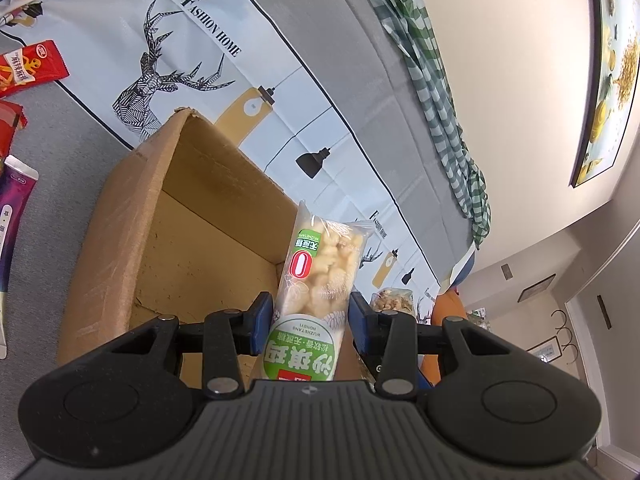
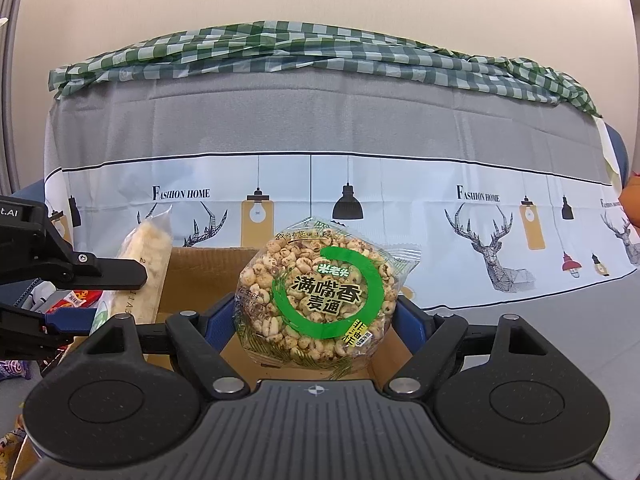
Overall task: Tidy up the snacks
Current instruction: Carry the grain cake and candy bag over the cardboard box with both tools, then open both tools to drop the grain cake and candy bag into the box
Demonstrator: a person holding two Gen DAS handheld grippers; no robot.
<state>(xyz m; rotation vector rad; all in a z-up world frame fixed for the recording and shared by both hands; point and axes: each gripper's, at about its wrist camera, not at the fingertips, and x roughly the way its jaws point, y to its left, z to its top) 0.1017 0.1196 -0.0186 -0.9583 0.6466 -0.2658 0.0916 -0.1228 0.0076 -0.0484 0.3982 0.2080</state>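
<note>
My left gripper [image 1: 309, 320] is shut on a long clear packet of pale puffed snack with a green label [image 1: 320, 280], held over the open cardboard box [image 1: 132, 216]. In the right wrist view that same packet [image 2: 144, 264] and the left gripper [image 2: 72, 292] show at the left. My right gripper [image 2: 316, 320] is shut on a round bag of puffed wheat rings with a green circle label [image 2: 320, 292], held above the box's [image 2: 200, 276] near edge. The box floor that I can see is bare.
Red snack packets [image 1: 28, 68] and a purple packet [image 1: 12, 216] lie on the grey cloth left of the box. A tablecloth with deer and lamp prints [image 2: 320, 184] covers the table. A green checked cloth [image 2: 304, 52] is bunched along the far edge by the wall.
</note>
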